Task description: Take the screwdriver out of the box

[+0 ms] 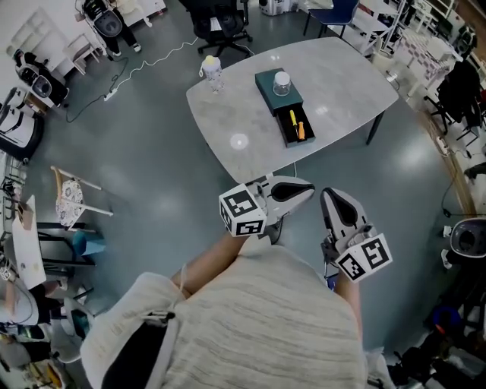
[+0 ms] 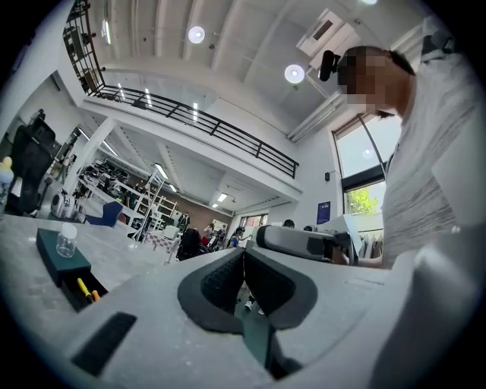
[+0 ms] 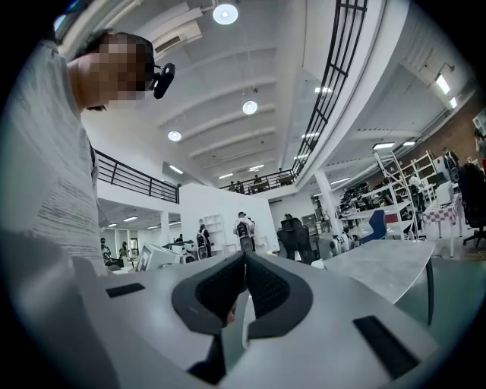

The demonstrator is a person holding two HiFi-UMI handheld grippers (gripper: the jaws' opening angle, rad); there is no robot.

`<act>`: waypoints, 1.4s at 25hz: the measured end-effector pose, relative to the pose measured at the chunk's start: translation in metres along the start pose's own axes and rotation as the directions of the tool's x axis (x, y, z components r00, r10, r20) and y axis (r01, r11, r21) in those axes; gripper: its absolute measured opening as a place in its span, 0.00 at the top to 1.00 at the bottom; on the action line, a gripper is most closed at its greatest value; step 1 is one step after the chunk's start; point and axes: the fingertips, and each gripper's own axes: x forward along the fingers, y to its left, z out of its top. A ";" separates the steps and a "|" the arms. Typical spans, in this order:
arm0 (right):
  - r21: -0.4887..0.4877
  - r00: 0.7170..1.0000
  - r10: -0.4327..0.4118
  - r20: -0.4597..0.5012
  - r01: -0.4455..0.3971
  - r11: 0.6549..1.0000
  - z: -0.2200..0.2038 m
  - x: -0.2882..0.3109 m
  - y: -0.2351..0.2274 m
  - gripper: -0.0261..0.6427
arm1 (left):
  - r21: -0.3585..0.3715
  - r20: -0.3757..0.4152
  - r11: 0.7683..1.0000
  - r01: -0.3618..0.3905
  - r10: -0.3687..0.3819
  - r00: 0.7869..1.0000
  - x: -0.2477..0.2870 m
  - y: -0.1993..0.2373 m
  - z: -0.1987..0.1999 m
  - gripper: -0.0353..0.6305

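A dark teal box (image 1: 279, 94) lies on the grey table (image 1: 243, 114), its drawer pulled out toward me. In the drawer lie a yellow-handled screwdriver (image 1: 292, 120) and an orange-handled one (image 1: 301, 130). Both tools also show at the far left of the left gripper view, the yellow screwdriver (image 2: 83, 286) in the box (image 2: 53, 254). My left gripper (image 1: 307, 188) is shut and empty, short of the table's near edge. My right gripper (image 1: 329, 194) is beside it, also shut and empty. In each gripper view the pads meet, left gripper (image 2: 243, 254) and right gripper (image 3: 244, 260).
A clear jar (image 1: 282, 83) with a white lid stands on the box. A bottle with a yellow cap (image 1: 212, 73) stands at the table's far left edge. Office chairs (image 1: 220, 23), a white stool (image 1: 72, 196) and a floor cable (image 1: 144, 64) surround the table.
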 end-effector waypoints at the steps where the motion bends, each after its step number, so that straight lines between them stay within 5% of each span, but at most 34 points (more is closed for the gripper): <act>1: 0.002 1.000 0.005 0.004 -0.005 1.000 0.001 0.001 -0.002 0.94 | 0.002 0.000 1.000 -0.005 0.005 1.000 0.002 0.001 0.001 0.92; 15: 0.038 0.999 0.041 -0.014 -0.041 0.998 -0.004 0.041 -0.051 0.94 | 0.001 0.011 0.996 -0.085 0.085 0.996 0.015 0.068 0.010 0.92; 35: 0.071 0.993 0.056 -0.106 -0.049 0.996 -0.019 0.213 -0.148 0.94 | -0.032 0.011 0.995 -0.092 0.093 0.996 0.023 0.257 0.050 0.92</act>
